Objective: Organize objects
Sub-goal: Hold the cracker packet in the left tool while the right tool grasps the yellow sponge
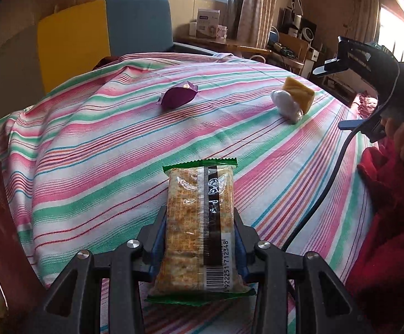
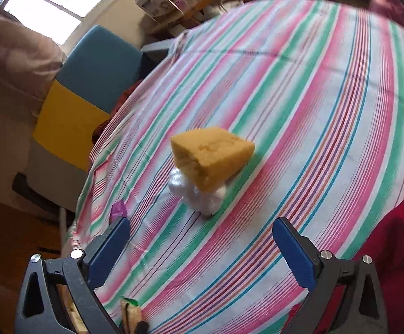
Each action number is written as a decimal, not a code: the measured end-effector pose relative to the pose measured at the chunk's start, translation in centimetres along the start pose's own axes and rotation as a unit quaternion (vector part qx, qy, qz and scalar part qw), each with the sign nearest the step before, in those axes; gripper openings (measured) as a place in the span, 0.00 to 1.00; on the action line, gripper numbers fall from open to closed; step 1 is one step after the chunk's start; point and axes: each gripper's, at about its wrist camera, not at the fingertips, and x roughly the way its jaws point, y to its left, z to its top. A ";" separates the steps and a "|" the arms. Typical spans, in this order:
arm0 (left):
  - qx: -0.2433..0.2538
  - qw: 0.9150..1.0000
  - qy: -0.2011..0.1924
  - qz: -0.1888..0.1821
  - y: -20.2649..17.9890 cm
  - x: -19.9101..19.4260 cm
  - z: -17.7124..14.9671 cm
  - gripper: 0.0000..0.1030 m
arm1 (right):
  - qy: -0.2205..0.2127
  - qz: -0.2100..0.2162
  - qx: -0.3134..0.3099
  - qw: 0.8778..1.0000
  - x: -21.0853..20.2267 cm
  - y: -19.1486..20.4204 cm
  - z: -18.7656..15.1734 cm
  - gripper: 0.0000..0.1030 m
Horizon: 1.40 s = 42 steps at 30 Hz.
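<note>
The cracker pack (image 1: pixel 200 231) is squeezed by the left gripper (image 1: pixel 199 239) above the striped cloth (image 1: pixel 90 144) for tidying, while the right gripper (image 2: pixel 202 247) is held wide open, empty, near the yellow sponge (image 2: pixel 213 156).

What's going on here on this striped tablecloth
A person is tidying snacks with a handheld gripper in each hand. The left gripper is clamped on a cracker packet held over the striped tablecloth. The right gripper is open and empty, pointing at a yellow sponge resting on a white plastic wad. A purple wrapped candy lies further back on the cloth.
</note>
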 end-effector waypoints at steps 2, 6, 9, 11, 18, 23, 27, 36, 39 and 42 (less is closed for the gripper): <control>0.000 1.000 -0.002 -0.001 0.0 -0.1 -0.1 0.40 | -0.001 0.005 0.010 1.000 0.0 -0.2 0.2 1.00; -0.003 1.000 -0.006 -0.007 0.2 -0.2 -0.2 0.40 | 0.002 0.025 0.059 0.998 0.4 -0.8 1.5 1.00; -0.007 1.000 -0.008 -0.012 0.4 -0.2 -0.3 0.40 | -0.002 0.019 0.091 0.996 1.4 -1.1 3.3 1.00; -0.010 1.000 -0.009 -0.015 0.4 -0.2 -0.3 0.40 | 0.008 0.023 0.111 0.993 2.7 -1.1 4.4 1.00; -0.016 1.000 -0.010 -0.024 0.7 -0.2 -0.3 0.40 | 0.045 -0.021 0.074 0.996 7.8 1.1 6.4 1.00; -0.020 0.999 -0.011 -0.028 0.8 -0.1 -0.2 0.41 | 0.078 -0.028 -0.064 0.995 9.9 5.6 5.0 0.32; -0.020 0.999 -0.011 -0.028 0.8 0.0 -0.3 0.41 | 0.124 0.009 -0.127 0.984 10.9 7.7 2.0 0.34; -0.017 0.999 -0.014 -0.027 0.9 -0.2 -0.5 0.41 | 0.173 0.048 -0.172 0.969 10.6 9.3 -1.8 0.77; -0.018 0.999 -0.014 -0.029 1.0 -0.2 -0.6 0.41 | 0.131 0.029 -0.182 0.974 9.7 10.4 -0.5 0.81; -0.017 0.999 -0.014 -0.028 0.9 -0.1 -0.5 0.41 | 0.071 -0.018 -0.191 0.979 8.4 11.2 1.5 0.86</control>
